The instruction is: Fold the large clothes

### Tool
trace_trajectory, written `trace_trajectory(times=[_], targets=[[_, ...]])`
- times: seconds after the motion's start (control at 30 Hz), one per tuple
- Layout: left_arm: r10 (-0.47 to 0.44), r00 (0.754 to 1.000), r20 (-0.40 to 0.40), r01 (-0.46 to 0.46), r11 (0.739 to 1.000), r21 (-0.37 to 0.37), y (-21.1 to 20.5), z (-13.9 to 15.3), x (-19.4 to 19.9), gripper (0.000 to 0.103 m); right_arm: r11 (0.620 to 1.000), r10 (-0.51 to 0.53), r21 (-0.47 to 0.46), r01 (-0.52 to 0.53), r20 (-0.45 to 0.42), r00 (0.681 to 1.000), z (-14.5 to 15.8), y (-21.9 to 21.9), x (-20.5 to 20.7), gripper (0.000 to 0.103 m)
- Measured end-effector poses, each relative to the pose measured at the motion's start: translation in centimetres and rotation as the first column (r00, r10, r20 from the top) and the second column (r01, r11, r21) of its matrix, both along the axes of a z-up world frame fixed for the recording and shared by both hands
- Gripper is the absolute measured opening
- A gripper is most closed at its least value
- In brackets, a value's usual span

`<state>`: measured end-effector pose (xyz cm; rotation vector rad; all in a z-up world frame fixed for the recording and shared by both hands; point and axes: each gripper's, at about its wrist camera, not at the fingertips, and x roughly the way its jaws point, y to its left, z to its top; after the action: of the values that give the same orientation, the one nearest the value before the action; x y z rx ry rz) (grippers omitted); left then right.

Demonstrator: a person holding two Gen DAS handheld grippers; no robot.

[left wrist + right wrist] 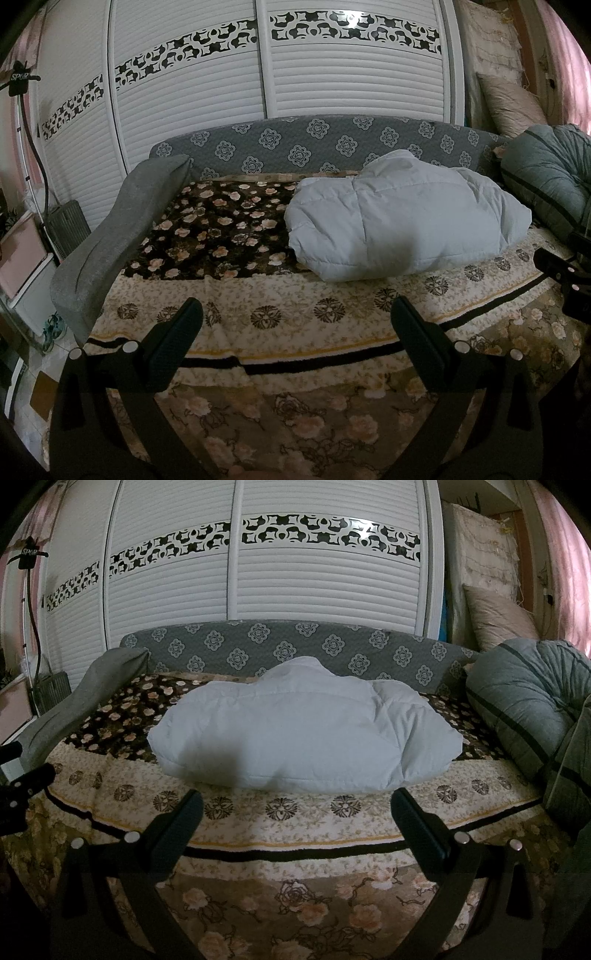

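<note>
A pale blue-white puffy quilted jacket (402, 218) lies folded in a compact bundle on the flowered blanket of the sofa bed (258, 317); it also shows in the right wrist view (303, 731), at centre. My left gripper (297, 314) is open and empty, above the blanket's front border, in front and left of the bundle. My right gripper (295, 805) is open and empty, just in front of the bundle's near edge. The right gripper shows at the right edge of the left wrist view (561, 269); the left gripper shows at the left edge of the right wrist view (22, 786).
A grey-green striped quilt (528, 709) is heaped at the right end of the bed. A grey armrest (122, 229) bounds the left side, a patterned backrest (295, 646) the far side. White louvred wardrobe doors (258, 74) stand behind. A beige pillow (495, 616) leans at back right.
</note>
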<state>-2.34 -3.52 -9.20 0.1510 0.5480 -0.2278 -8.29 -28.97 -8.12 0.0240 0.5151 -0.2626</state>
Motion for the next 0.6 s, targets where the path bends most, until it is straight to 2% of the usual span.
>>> trace_trajectory(times=[0.6], targets=[[0.004, 1.000, -0.003, -0.004, 1.000, 0.000, 0.11, 0.00, 0.05, 0.100, 1.000, 0.002, -0.002, -0.002, 0.000, 1.000, -0.08, -0.02, -0.04, 0.101]])
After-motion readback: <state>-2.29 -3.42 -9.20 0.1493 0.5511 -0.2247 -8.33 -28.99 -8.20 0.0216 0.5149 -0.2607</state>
